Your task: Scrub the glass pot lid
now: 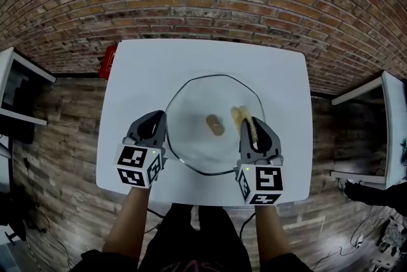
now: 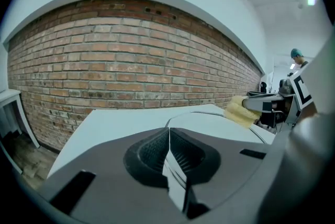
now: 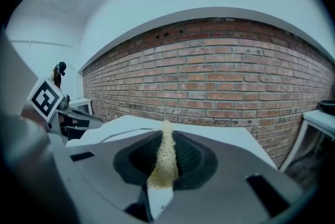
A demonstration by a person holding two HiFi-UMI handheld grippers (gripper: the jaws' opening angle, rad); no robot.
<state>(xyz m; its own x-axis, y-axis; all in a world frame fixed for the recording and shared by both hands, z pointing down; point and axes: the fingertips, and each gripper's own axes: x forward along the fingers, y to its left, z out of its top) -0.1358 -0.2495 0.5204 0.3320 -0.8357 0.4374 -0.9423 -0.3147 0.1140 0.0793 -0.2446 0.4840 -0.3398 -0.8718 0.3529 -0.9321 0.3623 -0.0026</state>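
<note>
Glass lid [image 1: 191,99]: right gripper [image 1: 252,122] clamps yellow sponge [image 3: 164,159] over its 3 o'clock for scrubbing; left gripper [image 2: 169,136], jaws together, empty, at 9 o'clock, probably to brace rim.

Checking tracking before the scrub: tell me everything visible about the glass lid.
The lid is a round, clear glass disc with a thin dark rim and a brownish knob at its middle. It lies flat on the white table. The shut left gripper is at its left rim; the right gripper holds a yellow sponge over its right side. Whether either touches it cannot be told.
</note>
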